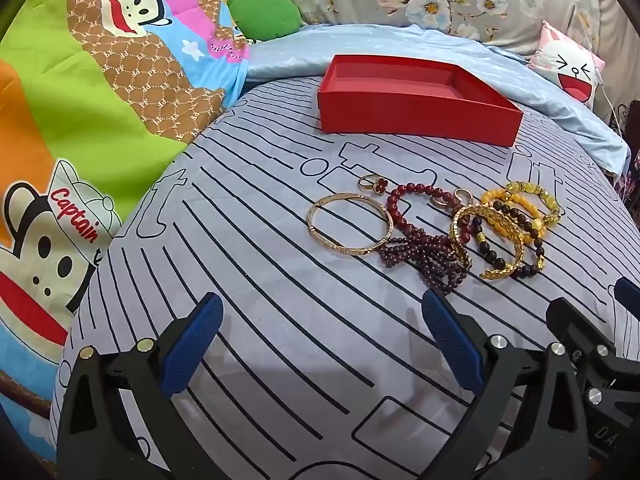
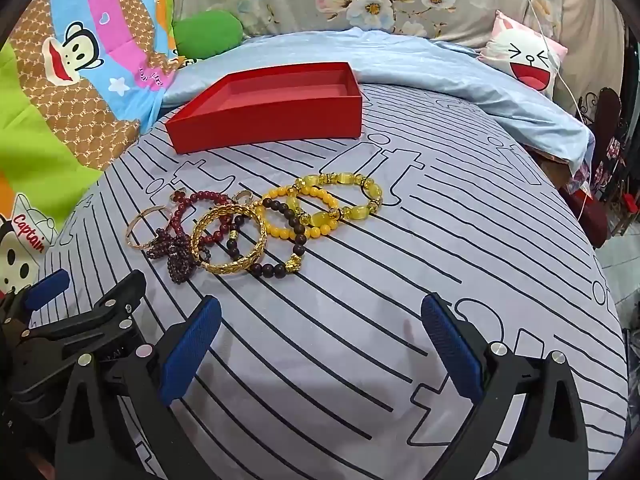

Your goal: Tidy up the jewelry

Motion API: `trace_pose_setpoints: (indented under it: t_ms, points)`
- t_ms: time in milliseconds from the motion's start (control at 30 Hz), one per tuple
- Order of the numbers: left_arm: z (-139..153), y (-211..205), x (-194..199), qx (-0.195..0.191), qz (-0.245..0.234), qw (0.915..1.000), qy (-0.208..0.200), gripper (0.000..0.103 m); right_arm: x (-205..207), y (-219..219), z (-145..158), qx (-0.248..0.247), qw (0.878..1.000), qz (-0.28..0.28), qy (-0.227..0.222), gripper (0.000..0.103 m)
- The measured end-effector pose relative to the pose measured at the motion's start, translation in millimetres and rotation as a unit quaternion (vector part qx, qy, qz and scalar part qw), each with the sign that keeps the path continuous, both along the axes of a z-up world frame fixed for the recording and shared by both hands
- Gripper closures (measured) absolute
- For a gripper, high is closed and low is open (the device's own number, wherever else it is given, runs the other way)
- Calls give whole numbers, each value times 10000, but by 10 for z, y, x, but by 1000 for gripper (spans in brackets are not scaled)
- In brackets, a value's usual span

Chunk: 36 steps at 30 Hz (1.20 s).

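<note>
Both grippers, left gripper (image 1: 322, 344) and right gripper (image 2: 320, 346), spread wide, empty; red tray (image 1: 416, 114) long axis seemingly crosswise beyond jewelry pile (image 1: 440, 226).

Each camera sits on its own gripper and looks forward and down along the two blue fingers, which fill the lower part of its frame above the striped bedsheet (image 1: 280, 320). In the left wrist view the red box (image 1: 416, 114) stands upper centre and the jewelry pile (image 1: 440, 232) centre right; in the right wrist view the box (image 2: 272, 120) is upper left and the pile (image 2: 248, 232) centre left. Both views share the box, the pile and the sheet, from rather near.
</note>
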<state>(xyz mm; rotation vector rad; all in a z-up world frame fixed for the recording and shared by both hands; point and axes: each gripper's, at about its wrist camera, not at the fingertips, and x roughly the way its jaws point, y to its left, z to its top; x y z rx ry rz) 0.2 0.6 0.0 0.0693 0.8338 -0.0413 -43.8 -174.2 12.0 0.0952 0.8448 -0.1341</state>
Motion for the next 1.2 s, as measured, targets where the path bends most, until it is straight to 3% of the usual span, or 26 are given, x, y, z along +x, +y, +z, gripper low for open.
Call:
trace_pose_setpoints:
  t_ms: [1200]
  points:
    - [63,2,-12,-1,-18,10000,-62,8,-7,3,41,-57,10000,-4,-69,6]
